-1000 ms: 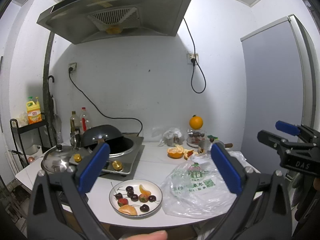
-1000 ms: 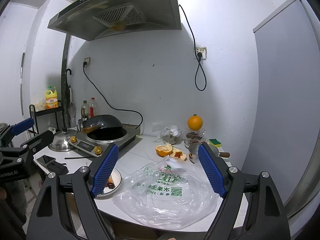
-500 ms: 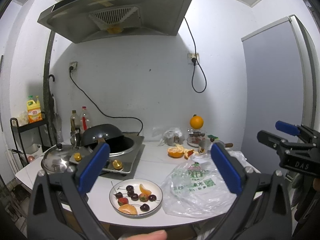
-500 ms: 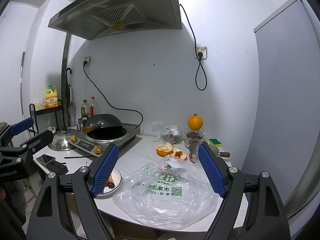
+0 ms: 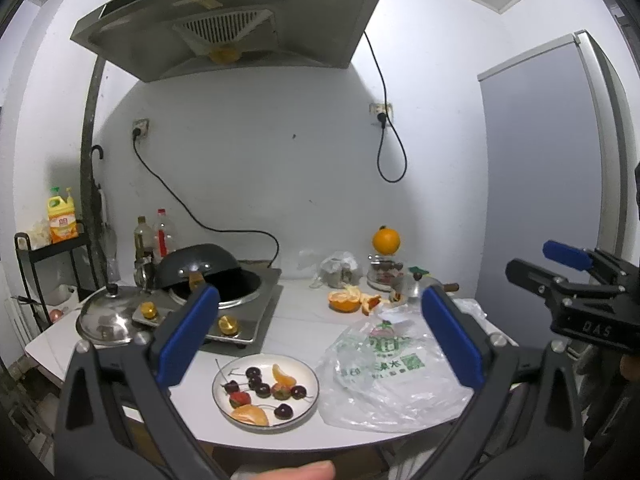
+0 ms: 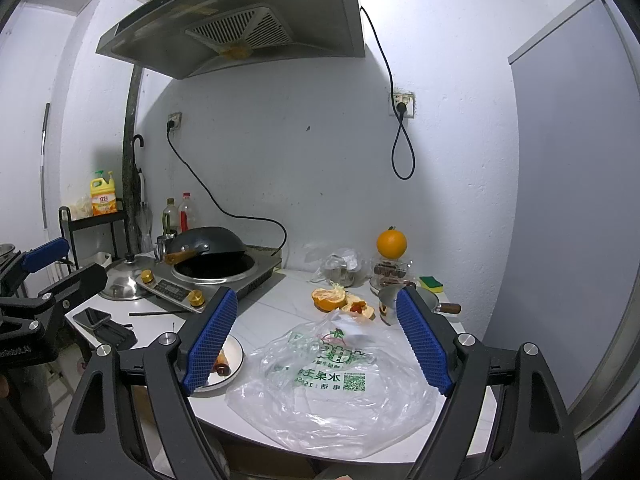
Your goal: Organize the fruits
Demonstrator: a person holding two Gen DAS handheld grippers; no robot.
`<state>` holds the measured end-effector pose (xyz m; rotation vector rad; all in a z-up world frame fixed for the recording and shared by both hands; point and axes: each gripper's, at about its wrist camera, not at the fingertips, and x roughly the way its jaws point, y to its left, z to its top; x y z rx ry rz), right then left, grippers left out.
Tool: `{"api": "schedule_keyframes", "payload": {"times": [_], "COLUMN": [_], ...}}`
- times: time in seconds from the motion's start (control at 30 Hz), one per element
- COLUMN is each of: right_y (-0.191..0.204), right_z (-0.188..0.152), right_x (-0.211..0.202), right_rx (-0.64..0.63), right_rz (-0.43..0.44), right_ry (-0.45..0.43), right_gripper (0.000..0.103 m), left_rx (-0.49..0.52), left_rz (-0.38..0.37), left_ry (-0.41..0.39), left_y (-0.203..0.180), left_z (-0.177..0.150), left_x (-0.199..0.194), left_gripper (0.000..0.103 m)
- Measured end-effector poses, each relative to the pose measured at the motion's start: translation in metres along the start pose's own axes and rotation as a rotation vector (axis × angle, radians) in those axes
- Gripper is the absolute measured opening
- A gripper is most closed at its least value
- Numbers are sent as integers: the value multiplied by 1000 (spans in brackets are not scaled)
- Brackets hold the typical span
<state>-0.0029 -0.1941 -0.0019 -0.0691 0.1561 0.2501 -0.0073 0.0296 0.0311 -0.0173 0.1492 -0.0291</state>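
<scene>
Fruit plate [image 5: 266, 390] waits at the lower centre of the counter [image 5: 296, 320], a plastic bag [image 5: 392, 372] touching its right side.
Left gripper [image 5: 320, 336] and right gripper [image 6: 316, 340] hover above, fingers spread wide, empty; nothing has shifted since a second ago.

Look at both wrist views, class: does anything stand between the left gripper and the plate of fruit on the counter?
Nothing visible does. The left gripper hangs open above the counter edge, and the plate of fruit lies just ahead between its fingers. The plastic bag lies beside the plate on its right; whether their edges touch cannot be told.
</scene>
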Motion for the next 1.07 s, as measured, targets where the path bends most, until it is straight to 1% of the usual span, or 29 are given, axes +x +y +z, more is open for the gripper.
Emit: {"api": "schedule_keyframes", "payload": {"times": [0.73,1.07], "right_y": [2,1], "right_z": [-3,-3], "right_x": [3,3], "right_rx": [-4,-5], "right_rz": [3,4], "right_ry": [7,7], "right_gripper": [84,84], "left_rx": [-8,-22], "left_rz": [6,-14], "left_ry": [0,4], "left_y": [1,0], "left_z": [-2,-4], "left_x": [1,3], "left_gripper": [102,102]}}
